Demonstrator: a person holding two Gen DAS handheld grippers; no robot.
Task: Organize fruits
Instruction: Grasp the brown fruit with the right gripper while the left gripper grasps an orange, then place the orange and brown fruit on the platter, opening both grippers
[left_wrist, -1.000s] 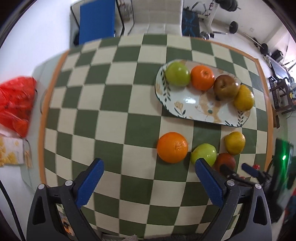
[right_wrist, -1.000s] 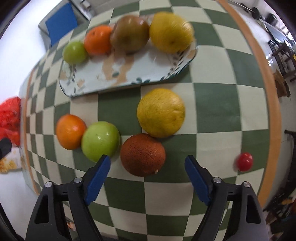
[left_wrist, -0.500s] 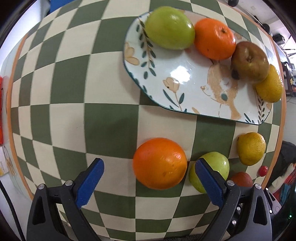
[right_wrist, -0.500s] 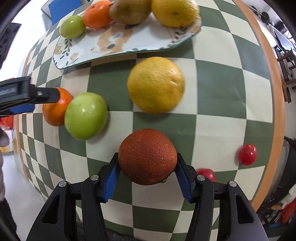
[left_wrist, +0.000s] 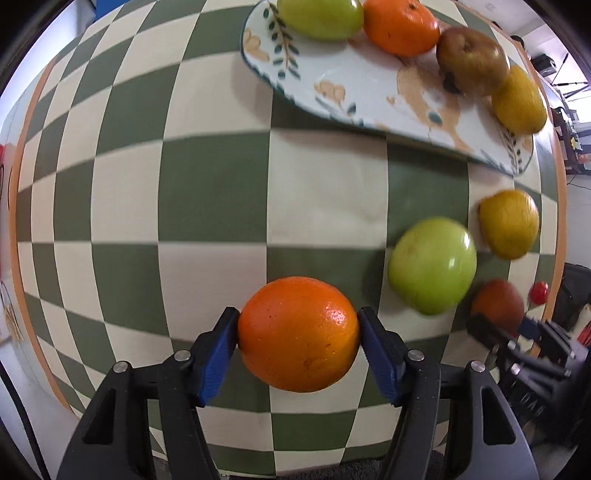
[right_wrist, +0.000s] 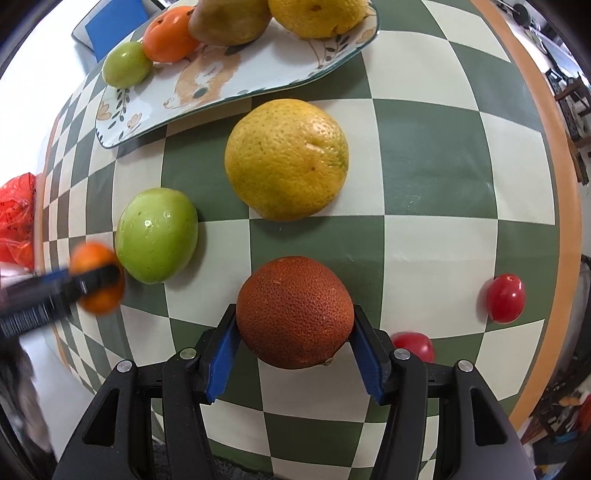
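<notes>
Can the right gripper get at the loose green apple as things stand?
Probably not yet: the right gripper is shut on the dark red orange. The green apple lies uncovered just forward-left, so the path looks free once it unloads.

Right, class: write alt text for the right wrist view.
The right gripper clamps a dark red-orange fruit above a green-checked tablecloth. Beyond lie a yellow citrus, a green apple and a plate of fruit.

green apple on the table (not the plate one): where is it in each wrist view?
Left wrist: green apple at right of centre, right of the orange in the left gripper.
Right wrist: green apple at left of centre, beside the blurred left gripper.
Shared landmark: the plate at the top of both.
</notes>
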